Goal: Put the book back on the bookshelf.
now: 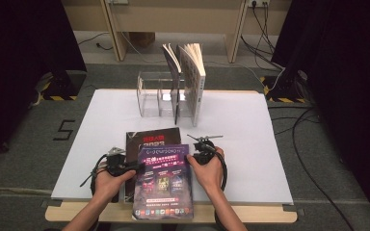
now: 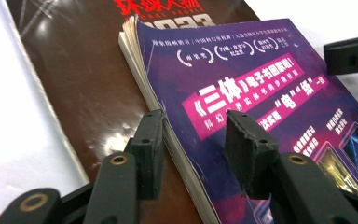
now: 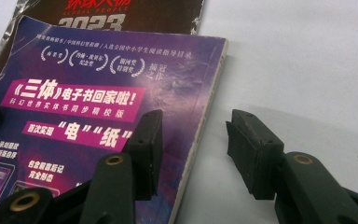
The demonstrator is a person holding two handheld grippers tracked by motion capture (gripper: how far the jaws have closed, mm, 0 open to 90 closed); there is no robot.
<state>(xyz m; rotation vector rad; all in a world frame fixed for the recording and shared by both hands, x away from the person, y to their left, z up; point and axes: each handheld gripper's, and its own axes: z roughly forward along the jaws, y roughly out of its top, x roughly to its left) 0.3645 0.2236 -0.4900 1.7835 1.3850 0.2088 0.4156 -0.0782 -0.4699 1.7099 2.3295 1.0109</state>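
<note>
Your left gripper [image 1: 134, 167] straddles the left edge of the purple book [image 1: 164, 181]: one jaw sits on the dark magazine [image 1: 144, 138] beside the page block, the other over the cover. The pads [image 2: 149, 149] stand off the paper, so it is released, not clamped.

Your right gripper [image 1: 196, 156] straddles the book's right edge, one jaw over the cover, the other over the white table top [image 1: 241, 134]. It is spread wide and grips nothing.

The purple book lies flat at the near table edge, on top of the dark magazine, which shows beyond it and to its left.

Farther back, mid-table, a clear rack [image 1: 151, 96] holds two upright books [image 1: 192, 82]. Well apart from your hands, nothing between. Cables [image 1: 313, 144] run over the floor on the right.
</note>
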